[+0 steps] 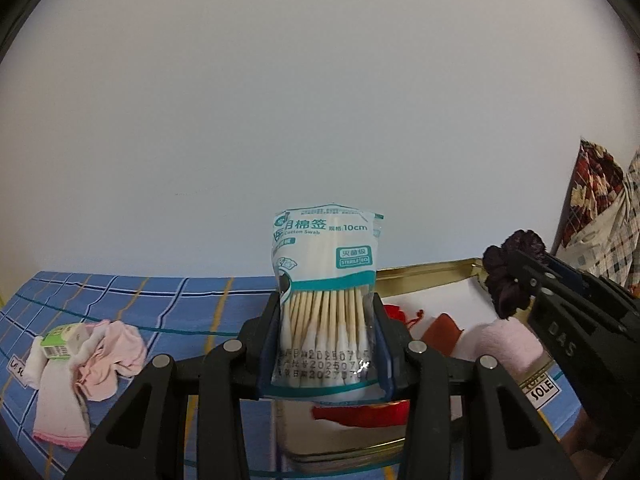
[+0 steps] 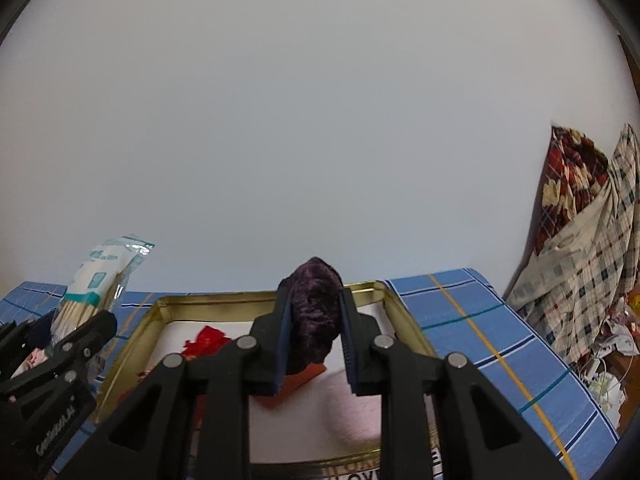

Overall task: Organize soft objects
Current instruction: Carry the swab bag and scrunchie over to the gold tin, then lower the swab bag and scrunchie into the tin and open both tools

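Observation:
My left gripper (image 1: 326,336) is shut on a clear bag of cotton swabs (image 1: 326,280), held upright above the near edge of the gold-rimmed tray (image 1: 424,270). The same bag of cotton swabs (image 2: 102,284) shows at the left of the right wrist view, in the left gripper (image 2: 80,330). My right gripper (image 2: 314,328) is shut on a dark purple velvet scrunchie (image 2: 314,304) over the tray (image 2: 168,306). From the left wrist view the scrunchie (image 1: 510,268) hangs at the right, in the right gripper (image 1: 520,280). Red cloth (image 2: 206,340) and a pink soft piece (image 1: 504,344) lie in the tray.
A blue checked cloth (image 1: 120,300) covers the table. Pink and white cloths (image 1: 104,354) with a small green-and-white box (image 1: 60,340) lie at the left. Patterned fabrics (image 2: 580,240) hang at the right, above clutter and cables (image 2: 608,364). A plain white wall stands behind.

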A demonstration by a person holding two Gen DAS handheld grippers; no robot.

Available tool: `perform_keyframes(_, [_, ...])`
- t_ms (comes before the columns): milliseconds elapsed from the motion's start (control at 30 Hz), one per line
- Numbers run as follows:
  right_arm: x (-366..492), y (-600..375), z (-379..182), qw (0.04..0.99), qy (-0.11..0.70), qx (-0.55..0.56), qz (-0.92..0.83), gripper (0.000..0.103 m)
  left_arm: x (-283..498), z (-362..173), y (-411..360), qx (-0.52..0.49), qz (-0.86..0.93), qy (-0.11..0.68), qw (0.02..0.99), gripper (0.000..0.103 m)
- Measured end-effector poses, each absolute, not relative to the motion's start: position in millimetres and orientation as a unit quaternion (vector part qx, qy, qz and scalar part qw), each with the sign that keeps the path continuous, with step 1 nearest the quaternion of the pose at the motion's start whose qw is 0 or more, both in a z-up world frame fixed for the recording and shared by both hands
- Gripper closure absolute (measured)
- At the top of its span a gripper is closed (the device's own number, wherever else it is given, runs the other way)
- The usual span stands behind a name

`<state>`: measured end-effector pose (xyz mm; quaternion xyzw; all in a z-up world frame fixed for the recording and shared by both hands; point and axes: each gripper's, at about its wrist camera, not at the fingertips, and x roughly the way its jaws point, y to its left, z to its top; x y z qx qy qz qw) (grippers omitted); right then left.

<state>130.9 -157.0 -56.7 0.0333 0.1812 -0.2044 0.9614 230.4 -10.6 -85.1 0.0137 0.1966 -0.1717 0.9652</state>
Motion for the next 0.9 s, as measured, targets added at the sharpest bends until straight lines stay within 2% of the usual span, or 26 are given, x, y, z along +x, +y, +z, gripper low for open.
perform_keyframes(900, [158.6, -197.2, -83.6, 0.944, 0.244, 0.040, -0.219, 0.080, 239.8, -104.6, -58.7, 0.063, -0.174, 0.235, 0.954, 0.060])
